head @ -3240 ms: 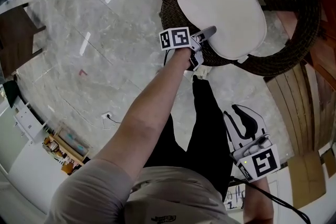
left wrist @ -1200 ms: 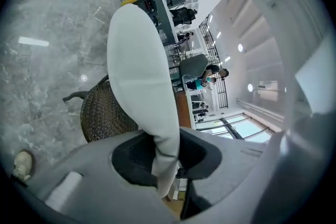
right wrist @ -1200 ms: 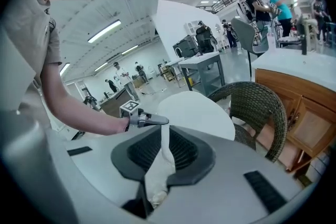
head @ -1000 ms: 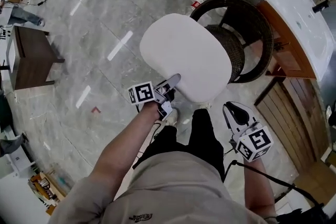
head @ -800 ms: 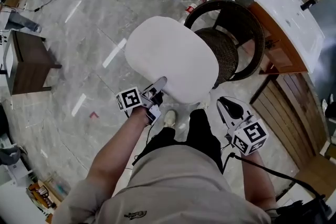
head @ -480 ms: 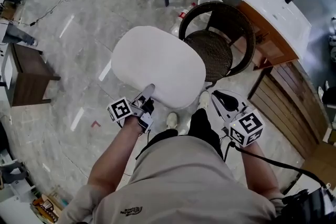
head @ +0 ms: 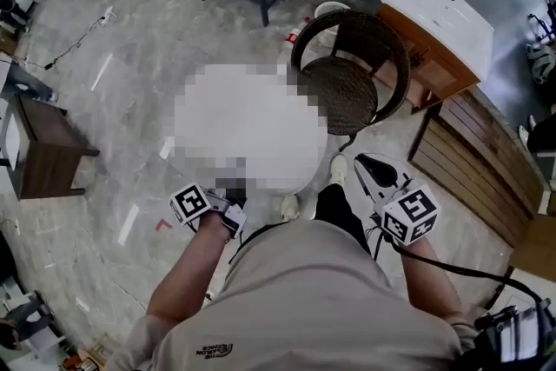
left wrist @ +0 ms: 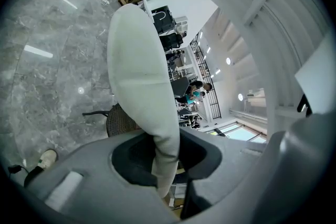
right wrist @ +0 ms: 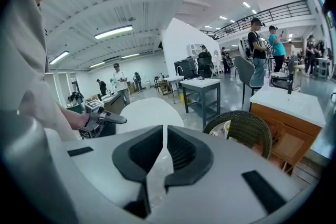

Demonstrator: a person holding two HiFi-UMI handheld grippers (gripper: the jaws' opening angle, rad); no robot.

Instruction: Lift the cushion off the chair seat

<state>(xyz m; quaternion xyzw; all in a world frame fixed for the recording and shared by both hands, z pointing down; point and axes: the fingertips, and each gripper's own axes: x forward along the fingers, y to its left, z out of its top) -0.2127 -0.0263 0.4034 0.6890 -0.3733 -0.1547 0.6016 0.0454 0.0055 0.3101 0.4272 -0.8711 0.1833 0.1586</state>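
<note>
Since the earlier frames the cushion (left wrist: 139,76) has come up off the chair (head: 347,87) seat and now hangs clear beside the chair, its edge pinched in my left tool (left wrist: 163,160). My right tool (right wrist: 164,157) is closed and empty near the chair. I judge the lift done; only putting the cushion somewhere remains.

White cushion (right wrist: 144,113) beside wicker chair (right wrist: 247,129)

head view: overhead, facing steeply down, well above floor (head: 113,117); left gripper view: rolled sideways, hard up against cushion (left wrist: 139,76) edge; right gripper view: looks out roughly level, farther back; all three share cushion and wicker chair (head: 347,82)
</note>
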